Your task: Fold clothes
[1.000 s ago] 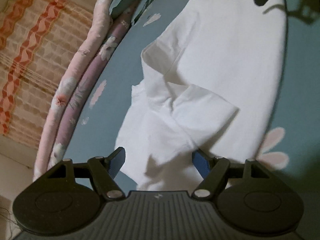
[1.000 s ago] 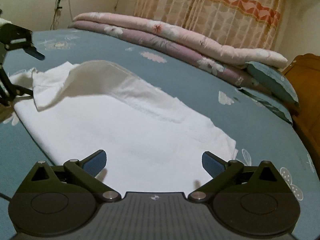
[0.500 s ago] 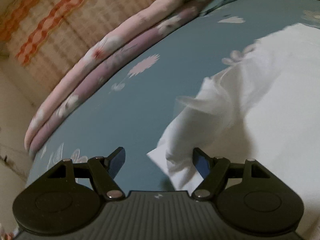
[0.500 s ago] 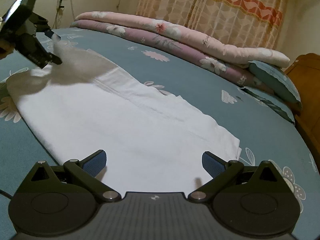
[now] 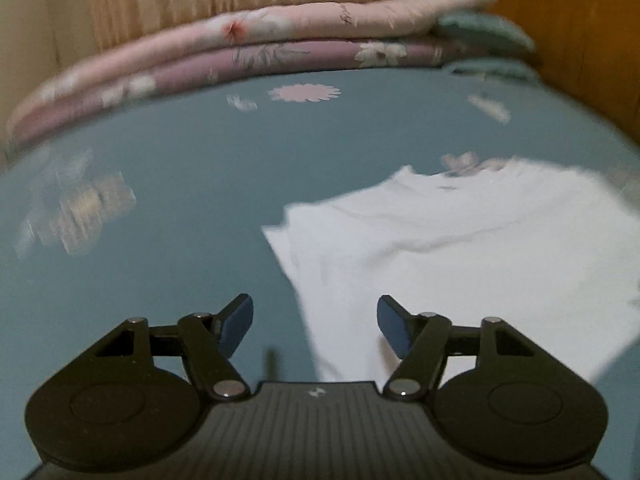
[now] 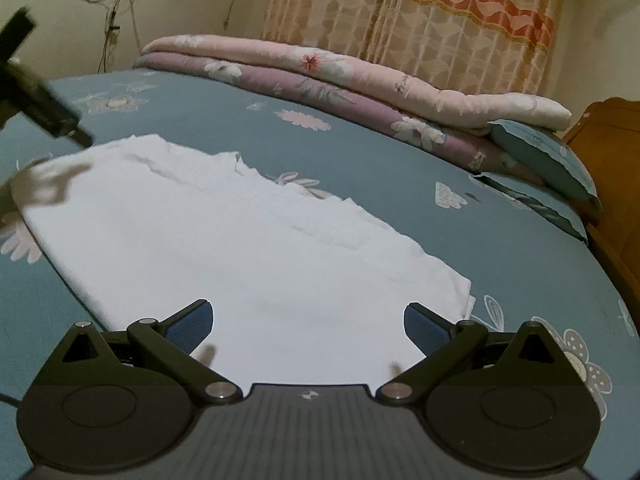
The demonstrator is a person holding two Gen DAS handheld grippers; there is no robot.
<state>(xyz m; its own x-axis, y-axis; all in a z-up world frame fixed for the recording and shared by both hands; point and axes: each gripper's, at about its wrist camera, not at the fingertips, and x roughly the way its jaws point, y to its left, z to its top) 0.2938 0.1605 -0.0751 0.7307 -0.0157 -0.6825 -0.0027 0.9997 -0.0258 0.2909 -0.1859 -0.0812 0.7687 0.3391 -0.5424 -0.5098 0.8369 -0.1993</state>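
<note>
One white garment (image 6: 248, 256) lies spread flat on the teal flowered bedsheet (image 6: 460, 232), folded into a long strip with a rumpled, layered edge on its far side. In the left wrist view the same garment (image 5: 460, 248) sits right of centre, its near corner reaching down between the fingers.

Two grippers are in view. The right gripper (image 6: 308, 326) hovers over the garment's near end with its jaws wide apart, nothing clamped between them. The left gripper (image 5: 316, 320) has just been narrowing its jaws, yet they stand apart above the garment's edge with no cloth pinched; from the right wrist view it shows as a dark blurred shape (image 6: 36, 92) above the garment's far left corner.

Beyond the garment, two folded quilts (image 6: 360, 80) are stacked, pink upon mauve, with two teal pillows (image 6: 544, 156) at their right end. Behind them hangs one orange-banded curtain (image 6: 420, 20).
</note>
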